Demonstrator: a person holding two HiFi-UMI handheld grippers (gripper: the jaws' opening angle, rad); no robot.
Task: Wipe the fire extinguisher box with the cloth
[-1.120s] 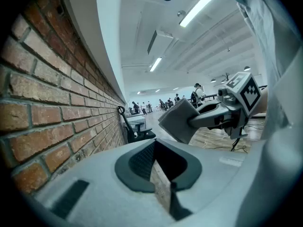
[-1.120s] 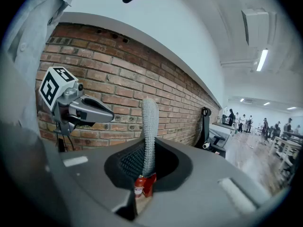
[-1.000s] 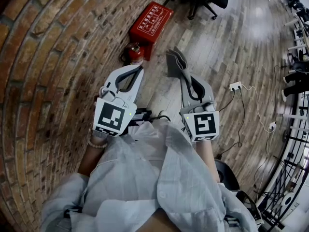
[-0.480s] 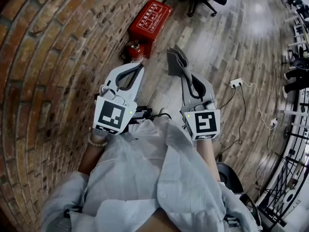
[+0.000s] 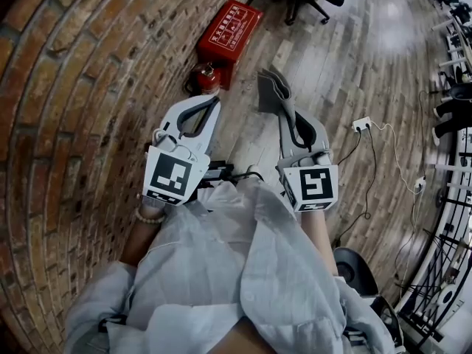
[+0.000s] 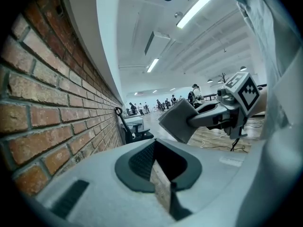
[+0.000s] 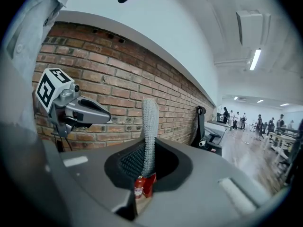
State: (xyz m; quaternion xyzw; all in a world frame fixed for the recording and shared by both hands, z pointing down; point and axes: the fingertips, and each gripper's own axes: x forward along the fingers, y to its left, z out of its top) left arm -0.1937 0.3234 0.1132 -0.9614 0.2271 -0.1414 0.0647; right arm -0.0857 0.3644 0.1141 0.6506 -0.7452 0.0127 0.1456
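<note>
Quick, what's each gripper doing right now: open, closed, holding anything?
Left gripper: closed, nothing between its jaws.
Right gripper: closed on the grey knitted cloth, which sticks out past the jaw tips.

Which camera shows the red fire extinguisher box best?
The head view: the red rectangular fire extinguisher box appears whole, label showing. The right gripper view shows only a small red sliver of it, far off; the left gripper view shows none.
</note>
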